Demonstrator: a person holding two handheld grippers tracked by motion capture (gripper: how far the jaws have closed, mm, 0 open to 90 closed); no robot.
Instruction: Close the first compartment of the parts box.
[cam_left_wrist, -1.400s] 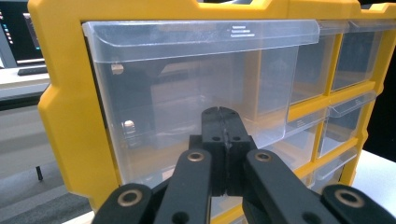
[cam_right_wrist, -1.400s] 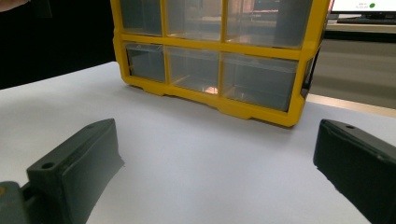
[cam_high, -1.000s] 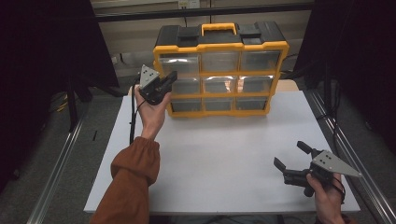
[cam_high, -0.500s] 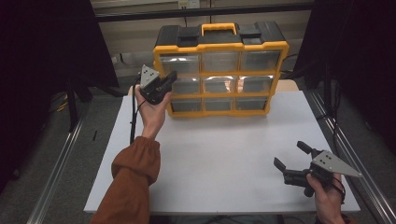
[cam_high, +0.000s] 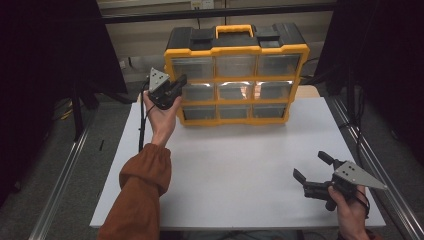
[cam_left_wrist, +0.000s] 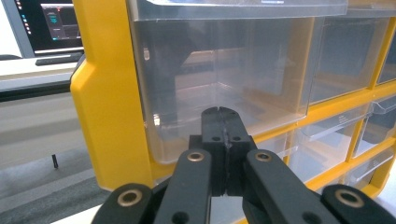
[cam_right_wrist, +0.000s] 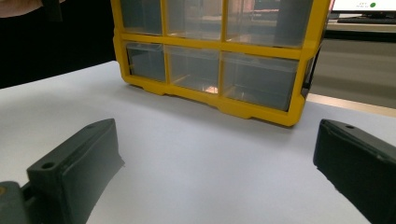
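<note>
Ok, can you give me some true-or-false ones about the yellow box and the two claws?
1. The left claw is shut. True.
2. The right claw is shut. False: its jaws stand wide apart over the table.
3. The left claw is up at the drawer box, by its left column of drawers. True.
4. The box has a blue handle. False: the handle is yellow.
5. The right claw holds a drawer. False: nothing is between its jaws, and it is well away from the box.
</note>
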